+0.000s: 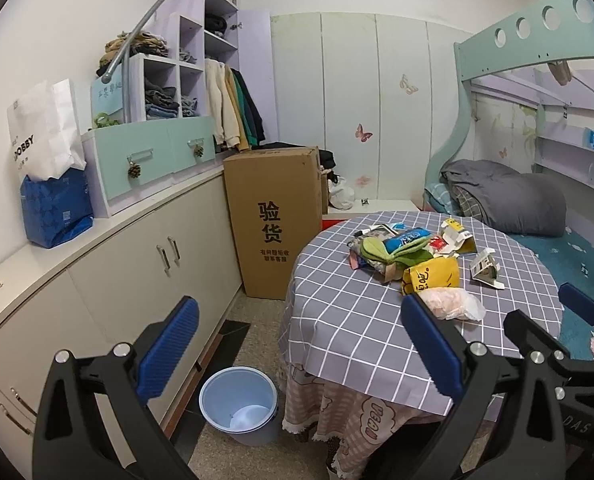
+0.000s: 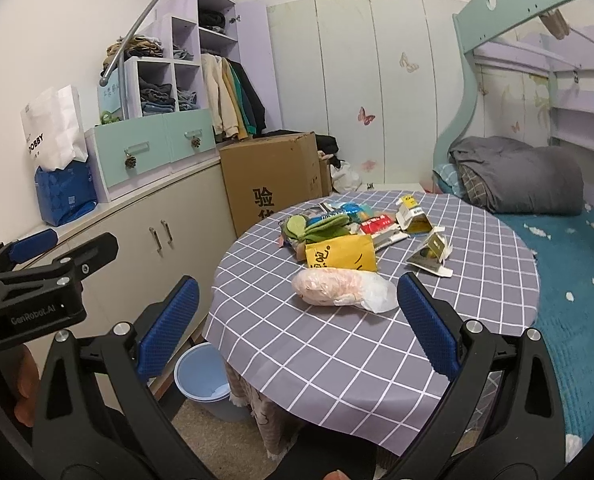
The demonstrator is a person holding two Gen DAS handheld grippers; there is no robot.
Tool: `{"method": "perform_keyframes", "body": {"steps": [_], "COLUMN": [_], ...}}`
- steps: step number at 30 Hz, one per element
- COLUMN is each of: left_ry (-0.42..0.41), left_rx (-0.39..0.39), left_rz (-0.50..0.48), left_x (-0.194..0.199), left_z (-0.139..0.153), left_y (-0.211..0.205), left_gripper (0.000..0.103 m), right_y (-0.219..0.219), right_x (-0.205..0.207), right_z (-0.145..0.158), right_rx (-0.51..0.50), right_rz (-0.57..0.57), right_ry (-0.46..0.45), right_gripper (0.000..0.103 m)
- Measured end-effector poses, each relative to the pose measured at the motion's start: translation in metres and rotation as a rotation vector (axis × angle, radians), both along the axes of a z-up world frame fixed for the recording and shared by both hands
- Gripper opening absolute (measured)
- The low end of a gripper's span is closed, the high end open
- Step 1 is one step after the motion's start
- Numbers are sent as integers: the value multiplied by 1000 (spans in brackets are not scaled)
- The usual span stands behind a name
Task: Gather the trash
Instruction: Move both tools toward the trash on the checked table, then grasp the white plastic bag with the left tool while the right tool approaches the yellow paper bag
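A heap of trash lies on the round table (image 1: 337,320) (image 2: 297,344) with the grey checked cloth: a clear bag with pink contents (image 1: 453,303) (image 2: 339,289), a yellow packet (image 1: 431,276) (image 2: 343,257), green and blue wrappers (image 1: 393,246) (image 2: 321,226) and torn white-and-yellow cartons (image 1: 487,268) (image 2: 431,254). A light blue bin (image 1: 239,404) (image 2: 201,378) stands on the floor left of the table. My left gripper (image 1: 297,350) is open above the bin and the table's edge. My right gripper (image 2: 297,326) is open just short of the clear bag. Both hold nothing.
A long white cabinet (image 1: 137,264) runs along the left wall, with drawers, a blue bag and a white paper bag on top. A tall cardboard box (image 1: 275,220) stands behind the table. A bunk bed (image 2: 569,264) with a grey quilt borders the table on the right.
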State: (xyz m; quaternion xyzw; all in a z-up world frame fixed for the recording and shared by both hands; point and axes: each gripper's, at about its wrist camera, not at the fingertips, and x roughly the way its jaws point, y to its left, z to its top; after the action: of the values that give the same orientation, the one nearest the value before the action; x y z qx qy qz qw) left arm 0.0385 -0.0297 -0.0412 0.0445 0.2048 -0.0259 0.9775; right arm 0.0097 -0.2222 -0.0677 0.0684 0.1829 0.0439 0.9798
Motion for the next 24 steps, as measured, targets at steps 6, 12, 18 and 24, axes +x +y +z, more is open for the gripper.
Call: {"method": "perform_keyframes", "body": {"steps": [6,12,18,24], "left_ry": [32,86,171,228], "left_rx": [-1,-3,30,72], "left_rz": [-42,-119,-278,-397], "left_x": [18,42,75,108], "left_z": [-12,-27,-51,-74], "left_y": [-9,-27,-66,-110], "left_gripper": [99,99,99,99], "right_y": [-14,-32,-57,-96], "right_x": [15,31,44,61], "right_z": [-12,-28,-44,-62], "right_rx": [36,49,55,70], "right_rz": [-16,-70,-148,-241], "right_ry": [46,93,133,181], "right_gripper": [97,97,97,97]}}
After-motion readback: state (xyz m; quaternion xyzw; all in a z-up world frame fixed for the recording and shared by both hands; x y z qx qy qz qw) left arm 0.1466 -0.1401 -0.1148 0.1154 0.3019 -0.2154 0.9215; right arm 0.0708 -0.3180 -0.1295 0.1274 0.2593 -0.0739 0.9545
